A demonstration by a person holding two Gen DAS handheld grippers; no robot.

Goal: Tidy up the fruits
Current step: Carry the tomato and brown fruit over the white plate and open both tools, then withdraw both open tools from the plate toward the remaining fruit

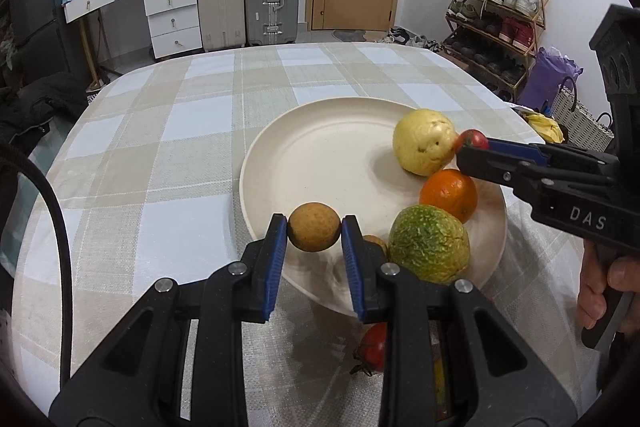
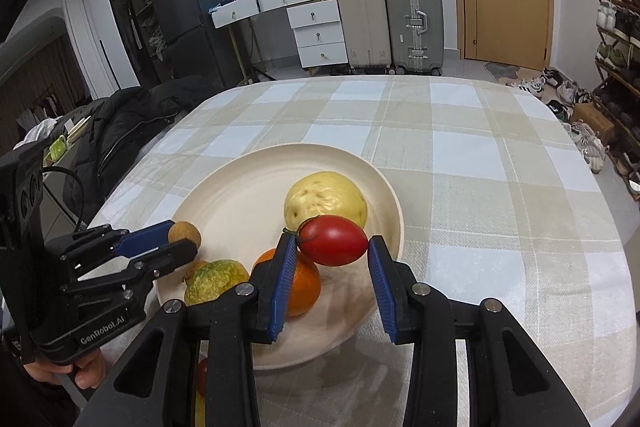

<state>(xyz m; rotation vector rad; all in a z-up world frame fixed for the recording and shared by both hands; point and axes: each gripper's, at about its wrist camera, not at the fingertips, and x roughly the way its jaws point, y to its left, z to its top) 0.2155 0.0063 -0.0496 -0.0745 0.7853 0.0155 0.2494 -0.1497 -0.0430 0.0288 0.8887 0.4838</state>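
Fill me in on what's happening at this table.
A person is sorting fruit onto a round cream plate with two handheld grippers. The left gripper is shut on a small round brown fruit above the plate's near rim. The right gripper is shut on a red oval tomato over the plate. A pale yellow fruit, an orange and a mottled green-yellow fruit already lie on it.

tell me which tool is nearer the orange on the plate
Right. The right tool, holding a red tomato, hangs just above the orange. The left tool, gripping a small brown fruit, is farther away at the plate's near rim.
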